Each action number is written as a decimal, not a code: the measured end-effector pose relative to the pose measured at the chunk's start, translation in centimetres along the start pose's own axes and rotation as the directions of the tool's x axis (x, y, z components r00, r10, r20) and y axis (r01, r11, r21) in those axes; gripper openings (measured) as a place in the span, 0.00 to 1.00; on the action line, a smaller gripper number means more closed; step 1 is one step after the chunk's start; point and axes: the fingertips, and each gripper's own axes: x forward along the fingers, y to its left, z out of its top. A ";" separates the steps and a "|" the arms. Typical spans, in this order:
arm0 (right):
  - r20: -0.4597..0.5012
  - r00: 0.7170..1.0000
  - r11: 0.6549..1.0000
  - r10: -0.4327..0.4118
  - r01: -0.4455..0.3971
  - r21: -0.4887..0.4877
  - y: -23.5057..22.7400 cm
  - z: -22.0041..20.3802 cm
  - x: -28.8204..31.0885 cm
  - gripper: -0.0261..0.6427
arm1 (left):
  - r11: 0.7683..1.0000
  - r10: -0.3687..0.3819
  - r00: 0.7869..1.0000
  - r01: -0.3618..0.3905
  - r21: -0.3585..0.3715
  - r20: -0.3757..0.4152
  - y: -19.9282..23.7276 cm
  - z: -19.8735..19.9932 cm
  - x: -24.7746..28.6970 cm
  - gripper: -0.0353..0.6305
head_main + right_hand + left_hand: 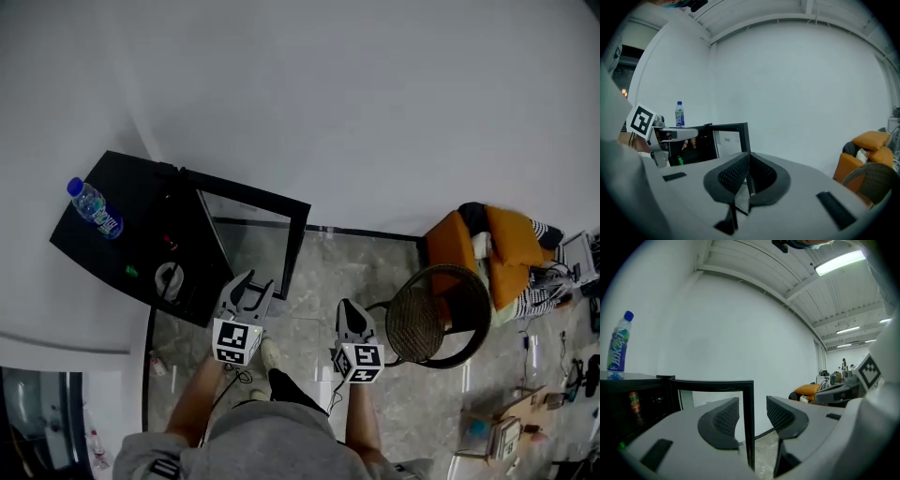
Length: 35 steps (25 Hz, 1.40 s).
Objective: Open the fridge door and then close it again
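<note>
Against the white wall (375,112) stands one small black fridge (141,202). Its one door (253,230), glass in a black frame, hangs wide open over the marble floor (319,272). One bottle (95,208) with a blue cap and a blue-green label stands upright on the fridge top; its print is too small to read. One orange can (633,401) shows inside the fridge. Of the two claws, the left claw (258,281) gapes fairly wide, with the door's free edge lined up in the gap and neither pad on it. The right claw (346,305) is pinched together on nothing, apart from the door. One round wicker chair (436,323) and one orange armchair (514,239) stand at the right.
</note>
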 end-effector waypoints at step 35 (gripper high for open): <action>0.062 0.980 0.980 0.190 -0.186 -0.064 11.7 2.0 -5.1 0.08 | 0.961 0.271 0.962 -0.270 -0.061 0.013 2.0 -2.4 -18.5 0.06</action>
